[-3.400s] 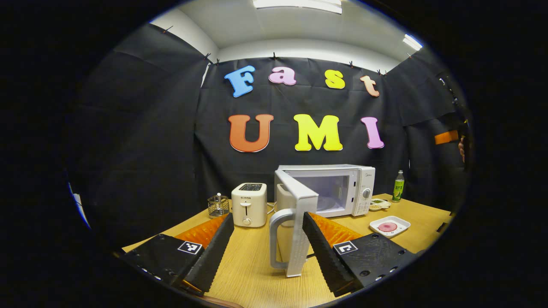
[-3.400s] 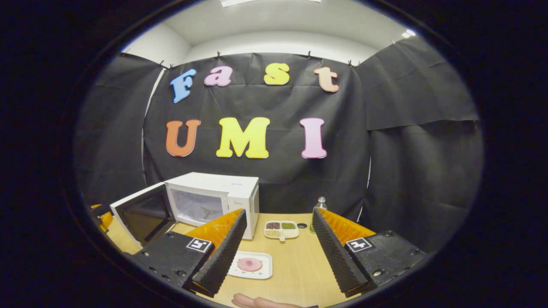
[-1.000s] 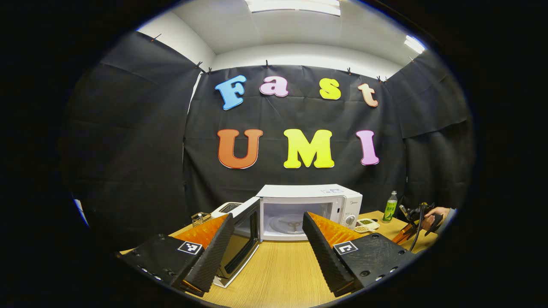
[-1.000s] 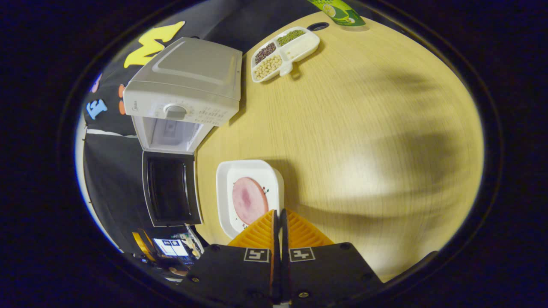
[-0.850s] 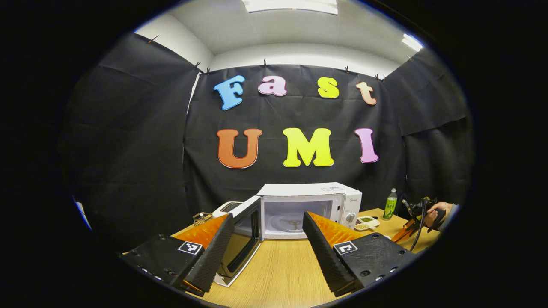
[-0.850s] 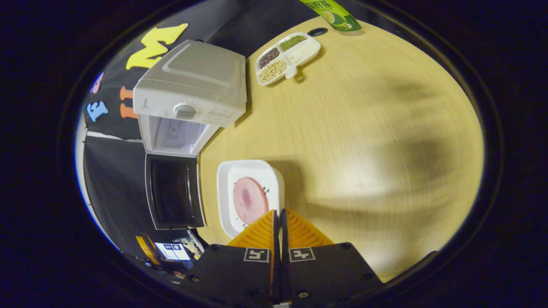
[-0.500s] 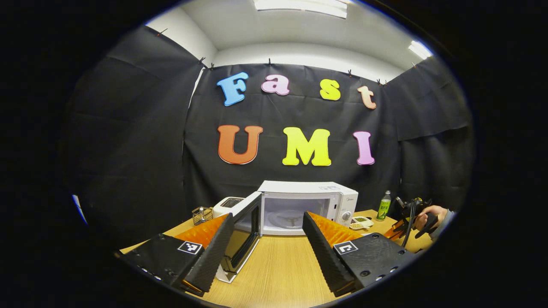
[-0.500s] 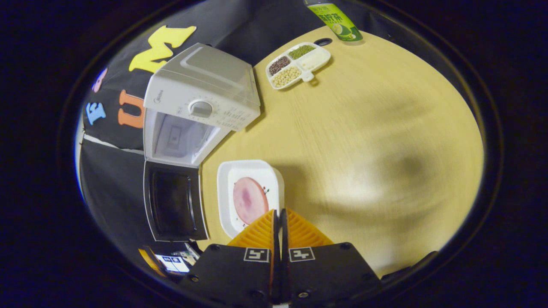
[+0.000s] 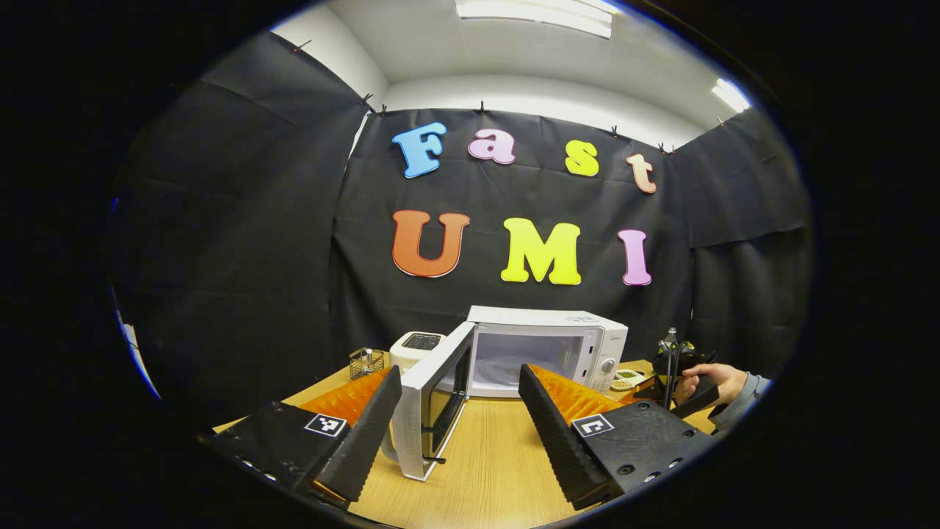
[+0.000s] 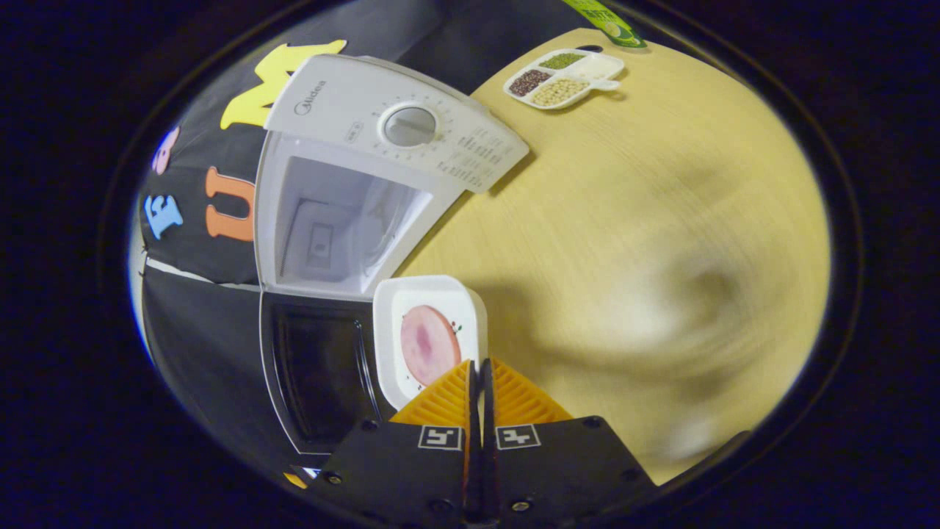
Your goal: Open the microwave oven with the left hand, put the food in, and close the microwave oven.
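**Plate pinched at its near rim, microwave door wide open**

In the right gripper view, the right gripper (image 10: 481, 371) has its ribbed, wedge-shaped fingers pressed together on the near rim of a white, rounded-square plate (image 10: 385, 316); the rim itself is hidden between them. On the plate lies the food (image 10: 429, 344), a flat pink round slice with a darker centre. The plate is held over the front of the open microwave oven (image 10: 382, 132), partly covering the edge of its door (image 10: 312, 375), whose dark window is glossy. The smooth white cavity lies just beyond the plate. Farther off on the pale wood-grain table (image 10: 646, 220), blurred in places, sits a divided dish (image 10: 562, 77) of beans and grains; a green bottle (image 10: 606, 18) is cut off at the top edge.

In the left gripper view, the left gripper (image 9: 459, 411) has its fingers spread wide apart and holds nothing. The door (image 9: 433, 400) stands between them, seen nearly edge-on. Behind it are a toaster (image 9: 415, 347) and a small wire basket (image 9: 366, 361), both partly hidden. At the right, a hand (image 9: 709, 380) holds the other gripper, too dark to make out clearly.
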